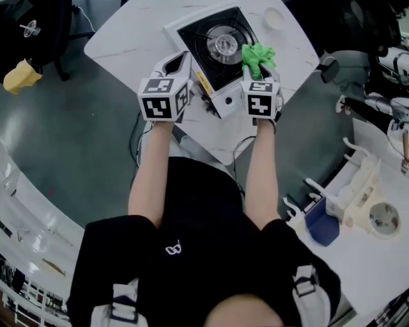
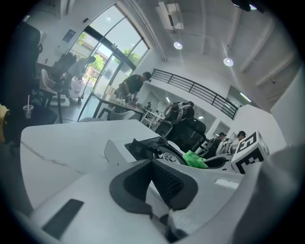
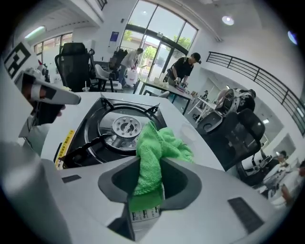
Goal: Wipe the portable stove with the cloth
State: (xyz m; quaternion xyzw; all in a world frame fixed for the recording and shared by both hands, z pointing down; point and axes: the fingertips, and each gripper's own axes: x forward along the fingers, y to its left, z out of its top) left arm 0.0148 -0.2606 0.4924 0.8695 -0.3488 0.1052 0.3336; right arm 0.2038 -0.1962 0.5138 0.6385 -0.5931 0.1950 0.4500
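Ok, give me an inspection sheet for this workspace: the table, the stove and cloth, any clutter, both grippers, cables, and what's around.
Surface: white table, with the stove set toward its near edge.
Job's things: stove, black top, burner uncovered; green cloth bunched over its right edge, contact cannot be told.
Clutter: small white dish at the table's far corner.
Grippers: right gripper, fingers shut on the cloth; left gripper, fingers together with nothing between, by the stove's near left corner.
Cables: thin cables loop below the table's near edge.
Surroundings: second table to the right with a blue tub; office chairs and people at far desks.
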